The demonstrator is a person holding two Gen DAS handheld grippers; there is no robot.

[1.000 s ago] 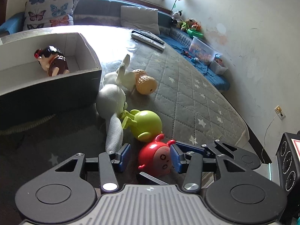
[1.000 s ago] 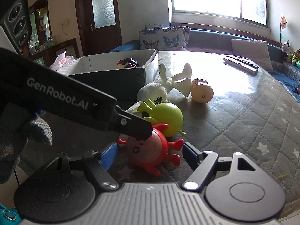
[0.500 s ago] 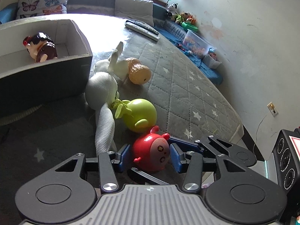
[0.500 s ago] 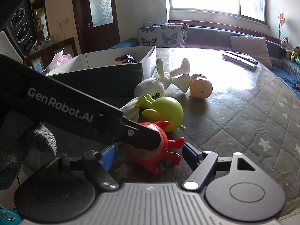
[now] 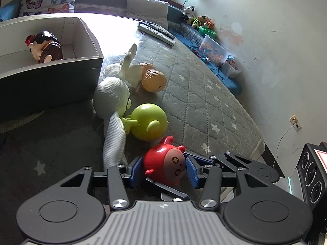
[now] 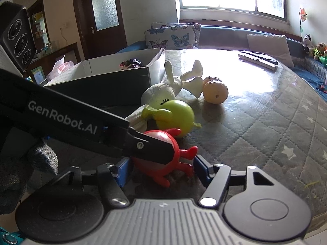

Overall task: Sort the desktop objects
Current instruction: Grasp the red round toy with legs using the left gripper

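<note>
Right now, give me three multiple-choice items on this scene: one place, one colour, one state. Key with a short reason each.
1. Where is the dark-haired doll?
A. inside the open box
B. on the quilted mat beside the remotes
C. between the tongs

2. What colour is the round toy lying against the white plush rabbit?
A. blue
B. lime green
C. purple

3. What lies between the pads of the left tongs?
A. nothing
B. the orange toy
C. the red round toy

Key:
1 A, the doll lies within the box walls.
2 B, its body is lime green in both views.
3 C, the red toy sits between the blue pads; the left tongs are opening, and the right tongs are closing around it.
</note>
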